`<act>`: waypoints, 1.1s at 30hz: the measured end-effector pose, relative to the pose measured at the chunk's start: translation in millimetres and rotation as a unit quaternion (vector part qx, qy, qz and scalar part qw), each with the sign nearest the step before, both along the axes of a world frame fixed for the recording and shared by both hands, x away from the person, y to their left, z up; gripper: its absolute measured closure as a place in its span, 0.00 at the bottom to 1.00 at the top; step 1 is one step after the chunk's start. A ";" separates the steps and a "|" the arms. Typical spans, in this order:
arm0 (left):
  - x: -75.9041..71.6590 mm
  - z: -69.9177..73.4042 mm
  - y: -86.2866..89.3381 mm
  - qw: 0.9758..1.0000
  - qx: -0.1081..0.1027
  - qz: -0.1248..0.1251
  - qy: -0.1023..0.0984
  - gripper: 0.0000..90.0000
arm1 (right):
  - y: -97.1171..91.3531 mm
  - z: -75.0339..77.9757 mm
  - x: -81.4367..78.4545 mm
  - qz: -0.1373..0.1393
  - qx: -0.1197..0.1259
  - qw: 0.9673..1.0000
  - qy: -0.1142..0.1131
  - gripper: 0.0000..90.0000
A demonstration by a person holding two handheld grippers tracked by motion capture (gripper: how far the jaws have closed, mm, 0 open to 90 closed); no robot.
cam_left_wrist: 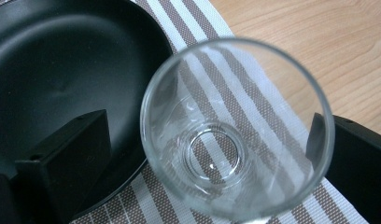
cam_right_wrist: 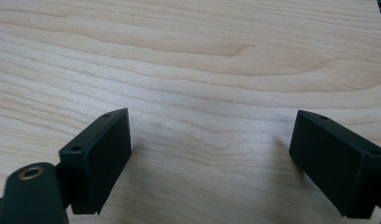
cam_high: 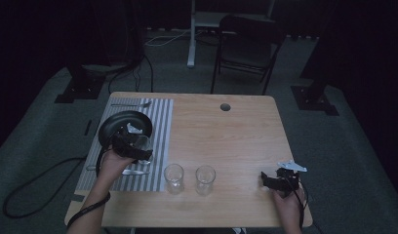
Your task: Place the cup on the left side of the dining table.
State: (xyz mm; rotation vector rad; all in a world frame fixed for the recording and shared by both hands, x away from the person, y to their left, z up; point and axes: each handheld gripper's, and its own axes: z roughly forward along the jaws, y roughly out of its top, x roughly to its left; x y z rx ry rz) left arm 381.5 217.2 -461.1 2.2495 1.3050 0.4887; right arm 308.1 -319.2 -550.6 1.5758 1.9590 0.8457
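Observation:
A clear drinking glass (cam_left_wrist: 235, 130) stands on the striped placemat (cam_left_wrist: 156, 205) beside a black plate (cam_left_wrist: 62, 60). In the high view this glass (cam_high: 143, 145) is at the plate's (cam_high: 120, 124) near right edge. My left gripper (cam_left_wrist: 215, 119) is open, with one jaw on each side of the glass and a gap showing at the left jaw. Its place in the high view is over the placemat (cam_high: 160, 122), where the left gripper (cam_high: 137, 147) points right. My right gripper (cam_right_wrist: 212, 116) is open over bare wood, empty; it lies near the front right corner (cam_high: 264, 179).
Two more empty glasses (cam_high: 173, 176) (cam_high: 205, 178) stand side by side on the wooden table (cam_high: 236, 141) near its front edge. A fork (cam_high: 131, 104) lies at the placemat's far end, and more cutlery (cam_high: 133, 171) at its near end. A folding chair (cam_high: 246, 44) stands beyond the table.

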 end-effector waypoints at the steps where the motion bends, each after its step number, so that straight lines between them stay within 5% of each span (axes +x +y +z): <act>1: -2.0 -0.9 2.0 1.000 -0.004 0.006 -0.001 0.00 | 0.0 0.0 0.0 0.000 0.000 1.000 0.000 0.14; 12: -18.1 -11.6 18.1 0.999 -0.032 0.031 0.009 0.00 | 0.0 0.0 0.0 0.000 0.000 1.000 0.000 0.14; 33: -51.6 -44.9 45.9 0.997 -0.040 0.065 0.020 0.00 | 0.0 0.0 0.0 0.000 0.000 1.000 0.000 0.14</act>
